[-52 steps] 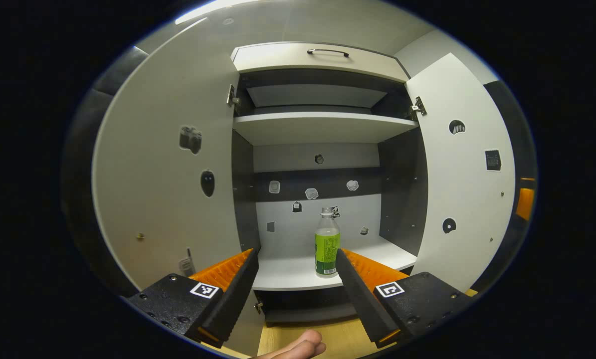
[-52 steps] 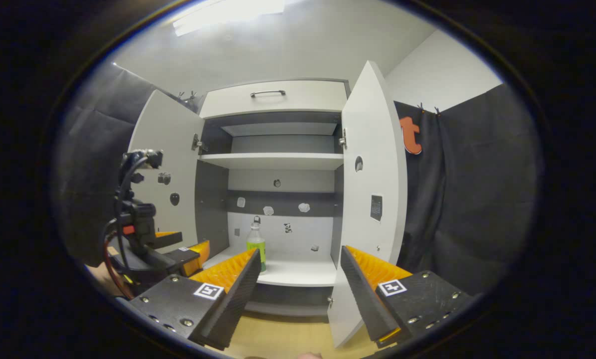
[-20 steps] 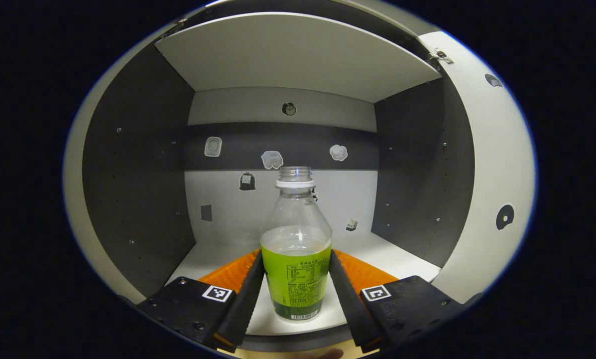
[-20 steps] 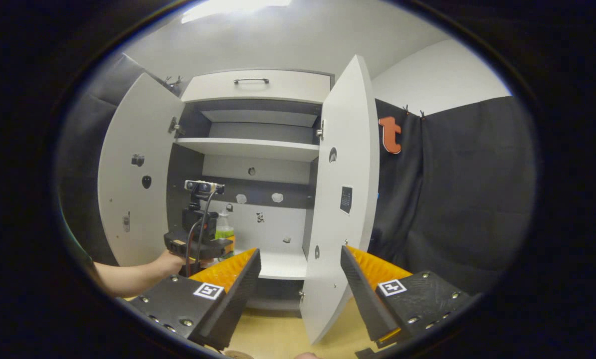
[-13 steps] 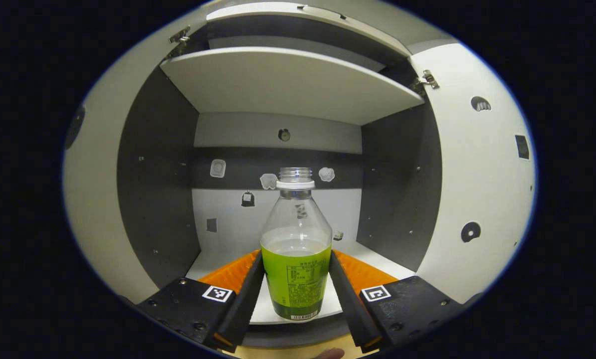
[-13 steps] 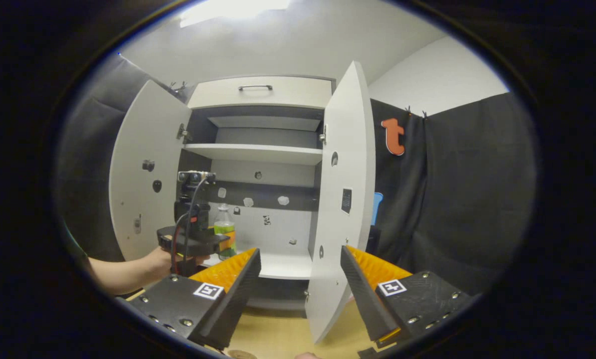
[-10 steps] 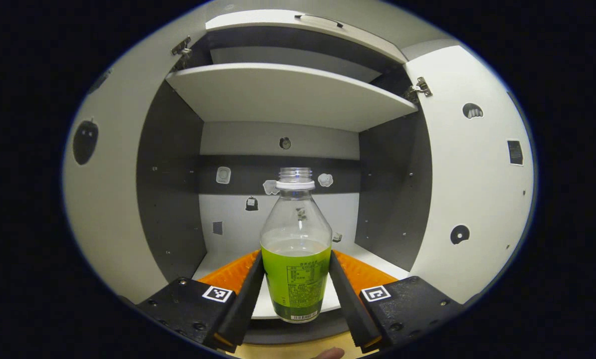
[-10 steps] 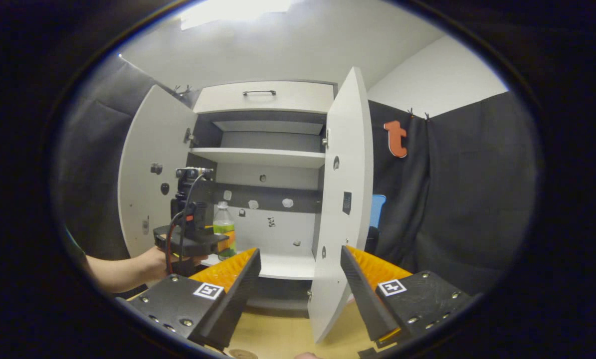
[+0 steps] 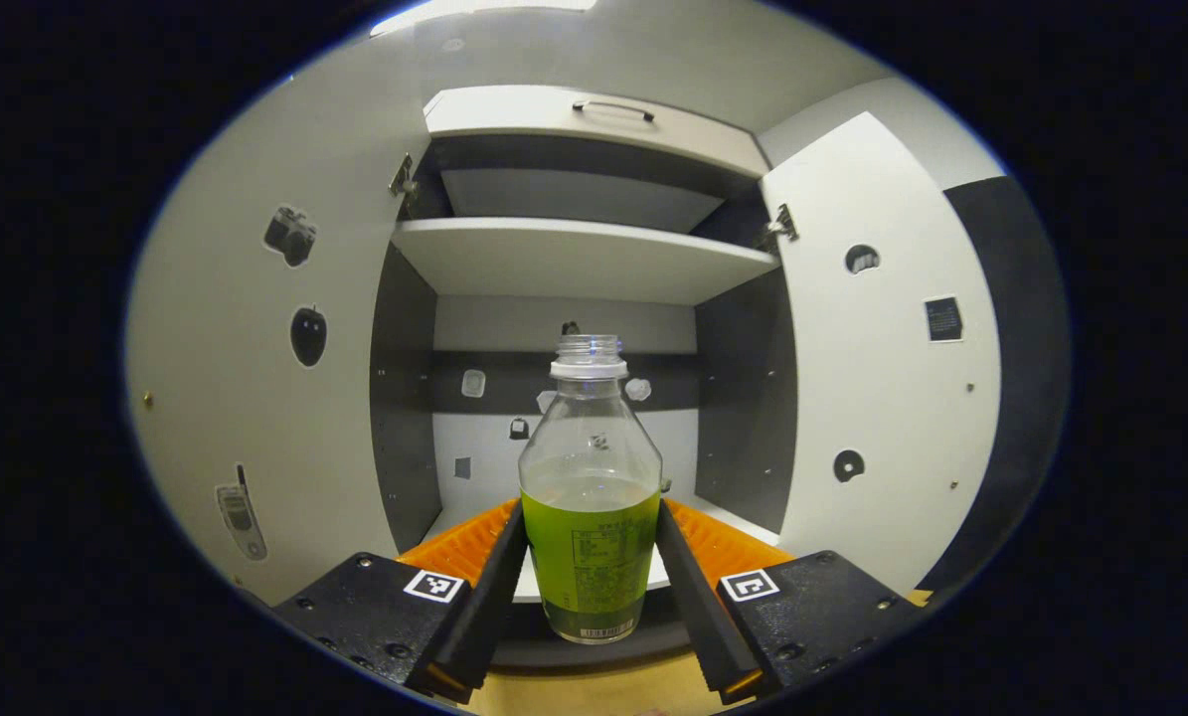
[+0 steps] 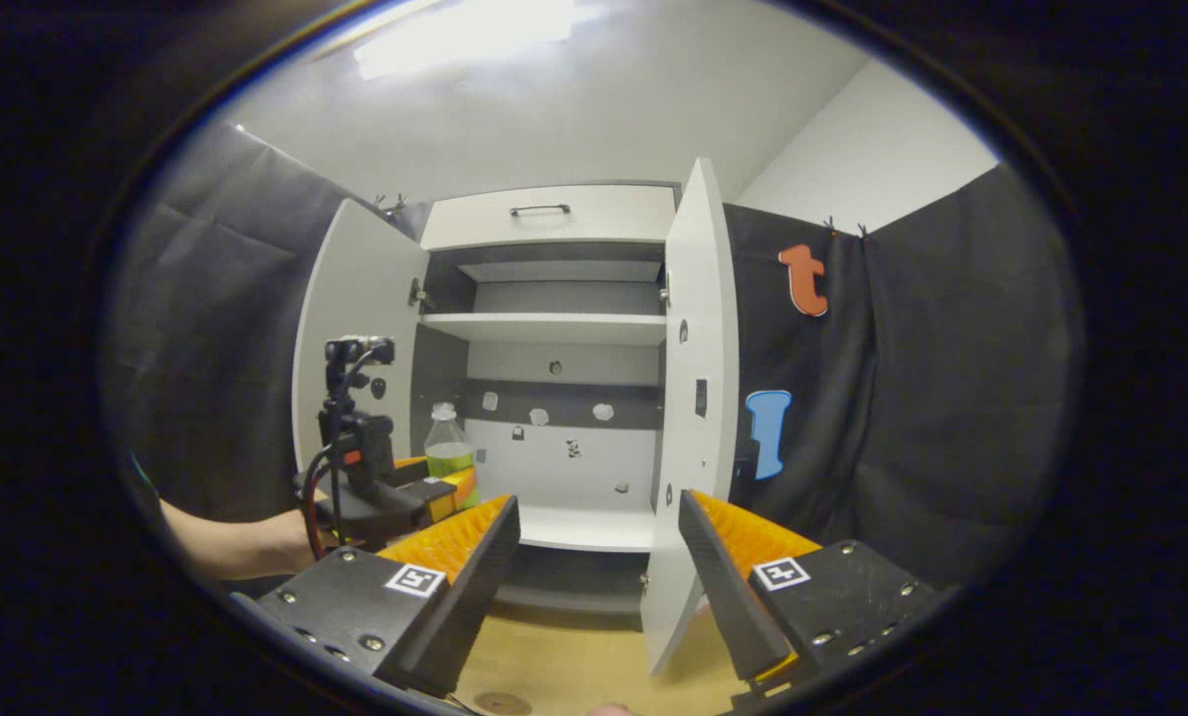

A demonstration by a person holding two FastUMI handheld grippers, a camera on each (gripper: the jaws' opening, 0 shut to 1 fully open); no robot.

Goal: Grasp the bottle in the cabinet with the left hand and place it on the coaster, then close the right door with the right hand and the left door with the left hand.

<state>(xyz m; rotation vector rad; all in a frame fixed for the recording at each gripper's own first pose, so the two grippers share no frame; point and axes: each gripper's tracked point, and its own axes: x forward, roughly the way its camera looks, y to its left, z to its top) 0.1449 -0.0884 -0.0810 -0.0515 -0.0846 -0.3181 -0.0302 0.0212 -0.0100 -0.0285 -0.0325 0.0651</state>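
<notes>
Green drink fills the lower half of the bottle (image 9: 591, 497), which stands upright and uncapped at 6 o'clock in the left gripper view, pinched on both sides of its label by the left gripper (image 9: 591, 587). Its base hangs at the front edge of the cabinet's lower shelf (image 9: 544, 587), with open room above up to the middle shelf (image 9: 584, 261). At 9 o'clock the left door (image 9: 255, 398) stands swung wide; at 3 o'clock the right door (image 9: 882, 398) is open too.

In the right gripper view, the left gripper (image 10: 424, 492) shows at 8 o'clock, held by a hand (image 10: 285, 542), with the bottle (image 10: 447, 447) in front of the left door (image 10: 360, 348). The right gripper (image 10: 598, 557) has its jaws wide with nothing between them, above the bench (image 10: 564, 666). The right door (image 10: 693, 418) stands edge-on at 5 o'clock, its lower corner between the jaws.
</notes>
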